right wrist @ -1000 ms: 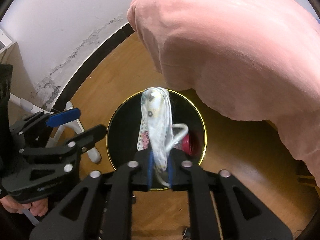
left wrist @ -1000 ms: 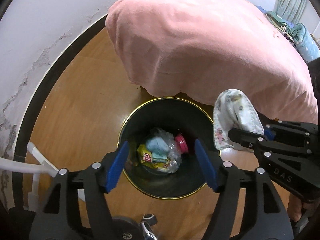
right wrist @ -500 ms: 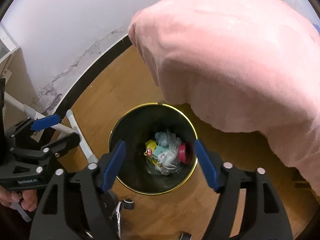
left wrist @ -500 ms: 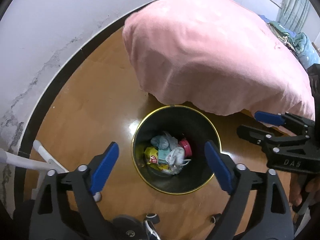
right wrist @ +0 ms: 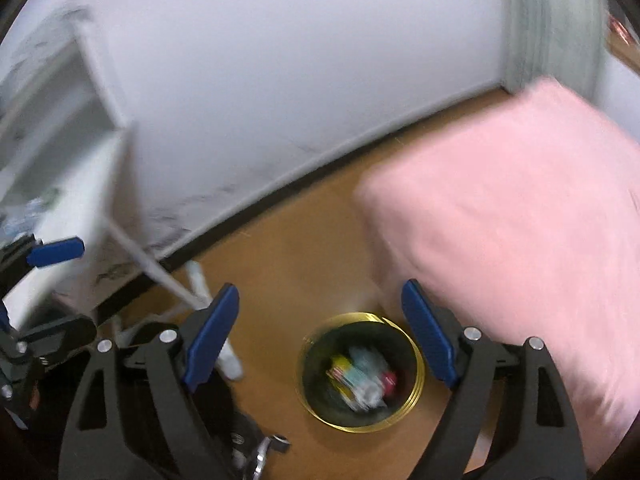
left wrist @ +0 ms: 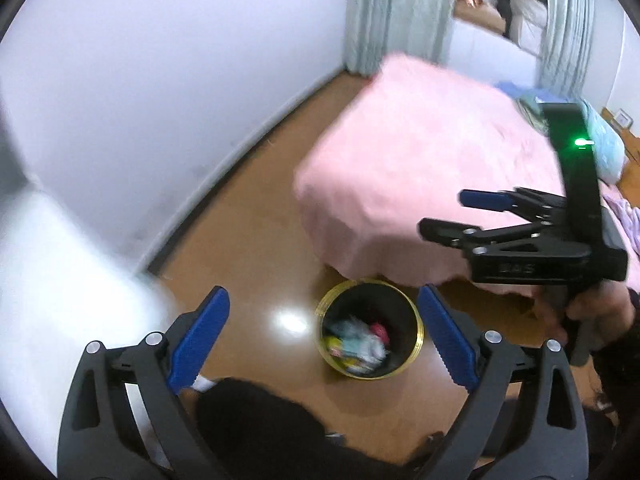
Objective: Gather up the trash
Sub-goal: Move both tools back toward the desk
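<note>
Left gripper: our black two-finger left gripper with blue pads [left wrist: 322, 338] has its jaws spread wide and opening further; nothing sits between the pads.
Right gripper: our black right gripper with blue pads [right wrist: 320, 334] also stands wide and is opening, with nothing between its pads. In the left wrist view we see it from the side [left wrist: 444, 214], up over the bed's edge, a green light glowing on its upright mount.
Bin: the round black trash bin with a gold rim [left wrist: 416, 344] stands on the floor well below both grippers. In each wrist view it shows in the gap between the spread fingers, clear of them [right wrist: 418, 376].
Trash: the crumpled trash in the bin [left wrist: 358, 346] is a heap of pale blue, white, yellow and red pieces lying on the bin's bottom [right wrist: 362, 380]. Blur keeps us from telling the single pieces apart.
Bed: the bed under a pink fleece blanket [left wrist: 420, 176] overhangs just beside the bin, on its far right side.
Floor: the glossy brown wooden floor [left wrist: 248, 248] carries the bin and shows a bright glare spot near it.
Hand: we see a hand [left wrist: 588, 312] around the right gripper's handle.
Wall: the plain white wall with a dark skirting board [right wrist: 280, 72] runs behind the bin.
</note>
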